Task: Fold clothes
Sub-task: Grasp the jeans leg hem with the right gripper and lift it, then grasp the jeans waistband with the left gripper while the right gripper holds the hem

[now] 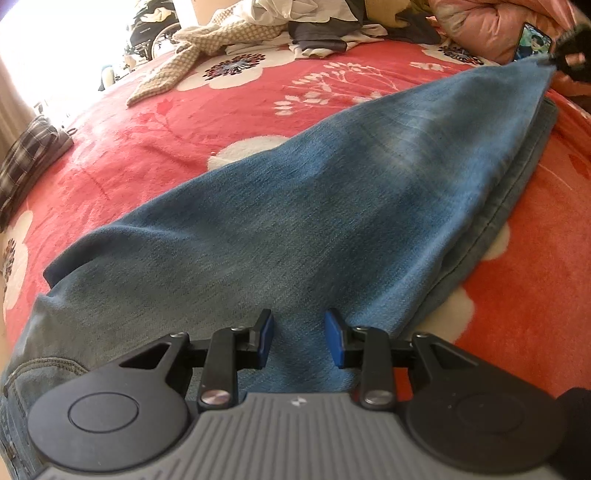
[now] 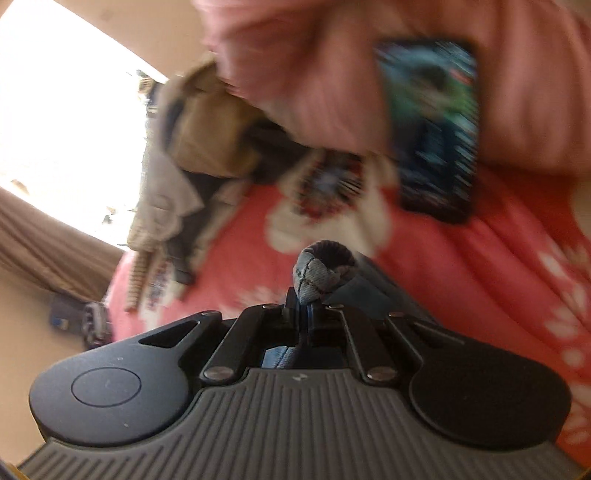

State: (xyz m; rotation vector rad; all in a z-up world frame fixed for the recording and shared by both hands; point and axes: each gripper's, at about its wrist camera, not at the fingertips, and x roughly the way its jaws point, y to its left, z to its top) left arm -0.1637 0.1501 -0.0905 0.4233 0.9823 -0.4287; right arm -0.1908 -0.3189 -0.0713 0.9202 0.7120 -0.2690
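A pair of blue jeans [image 1: 295, 206] lies stretched across the red flowered blanket [image 1: 155, 133]. My left gripper [image 1: 299, 341] hovers open just above the near end of the jeans, blue pads apart, nothing between them. At the far right the right gripper [image 1: 554, 61] lifts the jeans' far end off the bed. In the right wrist view my right gripper [image 2: 304, 304] is shut on a bunched denim hem [image 2: 321, 269] that pokes out past the fingertips. That view is blurred by motion.
A heap of clothes [image 1: 295, 26] and a beige checked garment [image 1: 184, 55] lie at the far side of the bed. A pink quilt [image 1: 491, 26] with a phone [image 1: 533, 42] leaning on it sits far right. A plaid garment [image 1: 26, 162] lies at the left edge.
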